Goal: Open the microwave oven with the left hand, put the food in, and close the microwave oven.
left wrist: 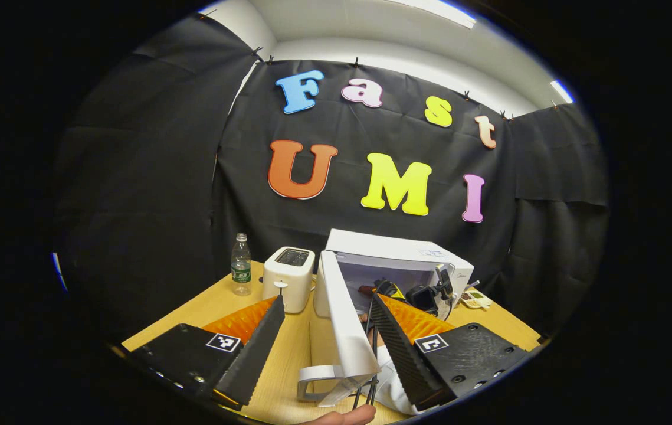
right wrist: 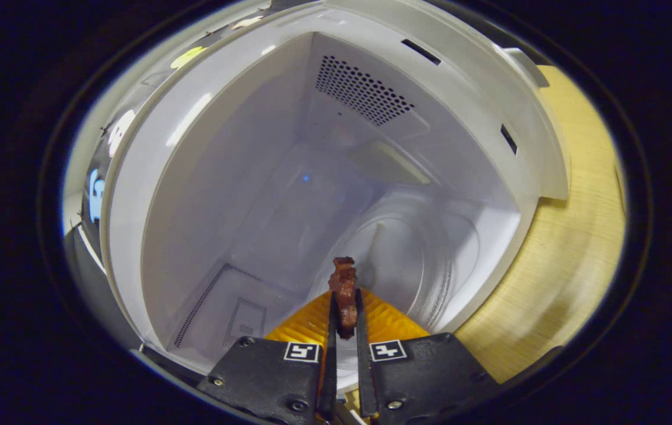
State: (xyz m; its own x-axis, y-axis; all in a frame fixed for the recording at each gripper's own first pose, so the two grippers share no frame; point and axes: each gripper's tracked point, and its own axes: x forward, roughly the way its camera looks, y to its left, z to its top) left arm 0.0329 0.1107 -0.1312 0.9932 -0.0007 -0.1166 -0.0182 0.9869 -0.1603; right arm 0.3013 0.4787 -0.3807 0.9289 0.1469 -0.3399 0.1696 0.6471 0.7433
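Right gripper view: the right gripper [right wrist: 344,310] reaches into the open cavity of the microwave oven [right wrist: 241,177]. Its two fingers are nearly closed and press from both sides on a dark reddish piece of food [right wrist: 343,286], which stands up between the tips at about 6 o'clock in the picture. The glass turntable [right wrist: 418,260] lies on the cavity floor just beyond the food, toward 4 o'clock. A perforated vent panel [right wrist: 362,91] sits on the inner wall at 12 o'clock. The wooden table [right wrist: 571,236] shows outside the oven at 3 o'clock.

Left gripper view: the left gripper [left wrist: 327,310] is spread wide, with nothing between its fingers. The microwave door [left wrist: 344,321] stands open, edge-on between the two fingers, its handle [left wrist: 315,378] at 6 o'clock. The oven body sits on the table behind the door, toward 1 o'clock. The other gripper, with its camera, is at the oven opening, just right of the door. A white toaster [left wrist: 288,277] stands just left of the oven at 11 o'clock, and a plastic water bottle [left wrist: 241,265] stands left of the toaster. A small dish [left wrist: 476,300] lies right of the oven at 2 o'clock.
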